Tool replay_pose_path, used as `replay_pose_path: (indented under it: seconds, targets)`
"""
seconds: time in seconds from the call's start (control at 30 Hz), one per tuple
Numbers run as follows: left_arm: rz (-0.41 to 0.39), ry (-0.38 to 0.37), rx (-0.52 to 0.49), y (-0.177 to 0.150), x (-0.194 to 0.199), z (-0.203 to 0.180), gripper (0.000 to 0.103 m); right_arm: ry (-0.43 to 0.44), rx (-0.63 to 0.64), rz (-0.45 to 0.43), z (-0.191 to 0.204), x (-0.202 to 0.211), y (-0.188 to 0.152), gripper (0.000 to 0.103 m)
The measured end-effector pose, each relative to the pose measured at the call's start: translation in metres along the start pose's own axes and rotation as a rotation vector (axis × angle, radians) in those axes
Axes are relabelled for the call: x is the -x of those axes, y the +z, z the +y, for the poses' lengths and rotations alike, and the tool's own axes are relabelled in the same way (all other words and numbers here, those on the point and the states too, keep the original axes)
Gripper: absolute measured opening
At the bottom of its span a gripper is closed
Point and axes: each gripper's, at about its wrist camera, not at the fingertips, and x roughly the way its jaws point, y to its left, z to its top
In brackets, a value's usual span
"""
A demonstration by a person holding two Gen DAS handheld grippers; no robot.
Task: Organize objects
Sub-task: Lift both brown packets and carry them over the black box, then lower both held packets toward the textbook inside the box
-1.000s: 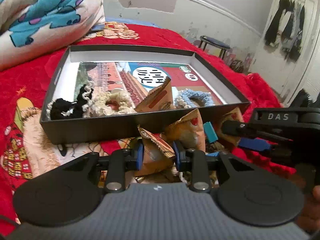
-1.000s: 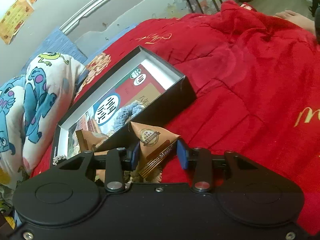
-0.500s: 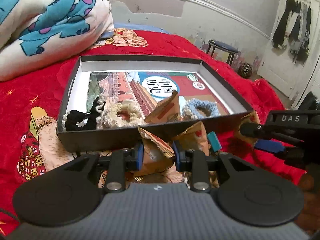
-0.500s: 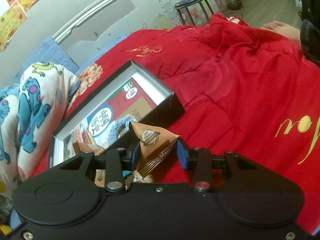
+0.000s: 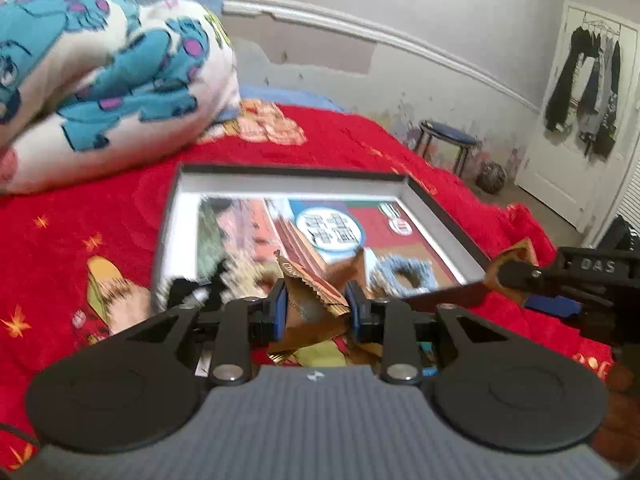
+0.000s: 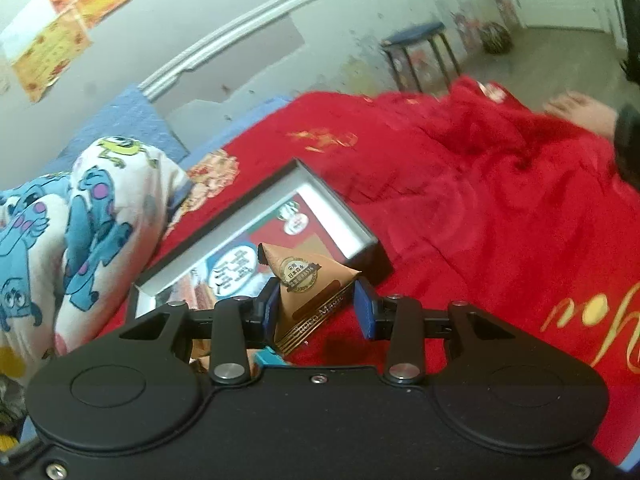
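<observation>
1. Brown foil packet (image 5: 310, 300) is pinched by the left tool (image 5: 316, 312), just short of the black box (image 5: 444, 216).
2. A second packet (image 6: 308, 284) is pinched by the right tool (image 6: 316, 308); either crinkly corner could be lost if jolted.

Open black box (image 5: 436, 204), centre of the left wrist view: far half of its floor bare; near half crowded with hair ties (image 5: 188, 292), a blue scrunchie (image 5: 404, 276) and a packet. Monster-print bedding (image 5: 100, 80) bulks at 10 o'clock. Right gripper (image 5: 532, 280) with its packet intrudes at 3 o'clock. Red blanket (image 6: 500, 220) lies open at 2 to 4 o'clock in the right wrist view; a bare foot (image 6: 580, 114) at 2 o'clock.
</observation>
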Motion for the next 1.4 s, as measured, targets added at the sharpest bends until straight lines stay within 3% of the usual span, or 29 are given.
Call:
replay_pose_path:
  seconds: [0.4, 0.7, 1.4]
  targets:
    - [-0.077, 0.069, 0.019, 0.023, 0.01, 0.026, 0.034, 0.086, 0.102, -0.041, 0.027, 0.016, 0.007, 0.038]
    - [-0.139, 0.15, -0.036, 0.037, 0.007, 0.042, 0.034, 0.052, 0.184, -0.039, 0.046, 0.014, 0.006, 0.038]
    - [-0.133, 0.062, 0.031, 0.069, -0.032, 0.069, 0.034, 0.161, 0.334, -0.019, 0.094, -0.026, 0.046, 0.038]
